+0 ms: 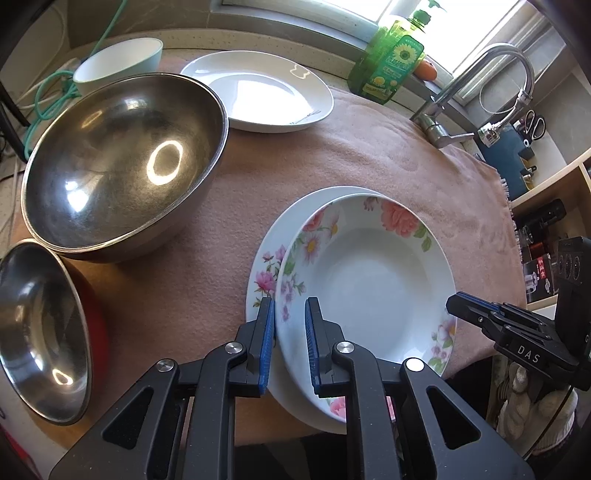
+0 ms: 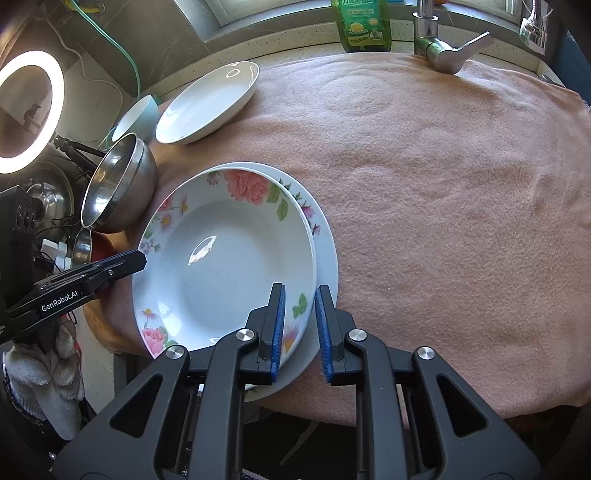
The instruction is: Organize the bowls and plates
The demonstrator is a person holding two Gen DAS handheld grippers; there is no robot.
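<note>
Plate (image 1: 369,280), glazed, slippery and fragile, sits at the desk's near edge; you pinch opposite rims, both jaws nearly closed on it.

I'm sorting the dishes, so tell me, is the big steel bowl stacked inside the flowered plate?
No, the big steel bowl sits on the pink cloth, apart from the flowered plate.

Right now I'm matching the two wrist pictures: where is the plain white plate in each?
Left wrist: the plain white plate lies top centre, behind the big steel bowl.
Right wrist: the plain white plate lies upper left, beyond the flowered plates.
Shared landmark: the green soap bottle at the window.
</note>
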